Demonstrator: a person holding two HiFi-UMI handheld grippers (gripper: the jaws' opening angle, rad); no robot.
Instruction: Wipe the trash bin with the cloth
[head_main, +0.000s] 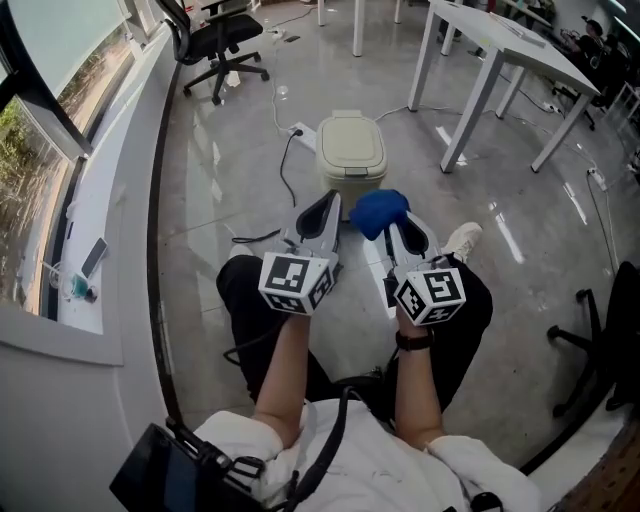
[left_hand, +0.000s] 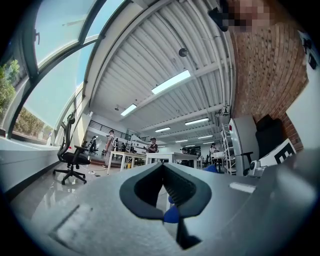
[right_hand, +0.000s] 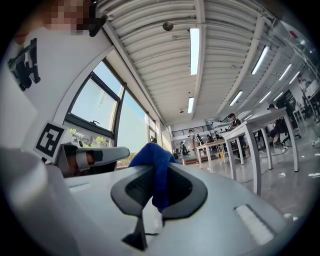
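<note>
**Operator:** Where is the bin from where I'm sitting?

**Coach:** The trash bin (head_main: 350, 148) stands on the floor (head_main: 230, 200) straight ahead of you with its lid shut. It is just past the tips of both your tools. From above it looks boxy, with no clear long side, so I'd say you can come at the lid from any direction.

**Operator:** Which hand does the work?

**Coach:** Your right one. The right gripper (head_main: 393, 226) has its fingers pinching the blue cloth (head_main: 379, 211), and most of the cloth bunches out above the tips. It hangs near the bin's front right corner and looks to be held up in the air, not touching the bin.

**Operator:** And the left?

**Coach:** The left gripper (head_main: 326, 205) is level with the right, just beside it. Its fingers are pressed together at the tips and hold nothing.

**Operator:** So which way do I go?

**Coach:** As I read it, go forward and down, and slightly to your left, so the cloth meets the lid.
</note>
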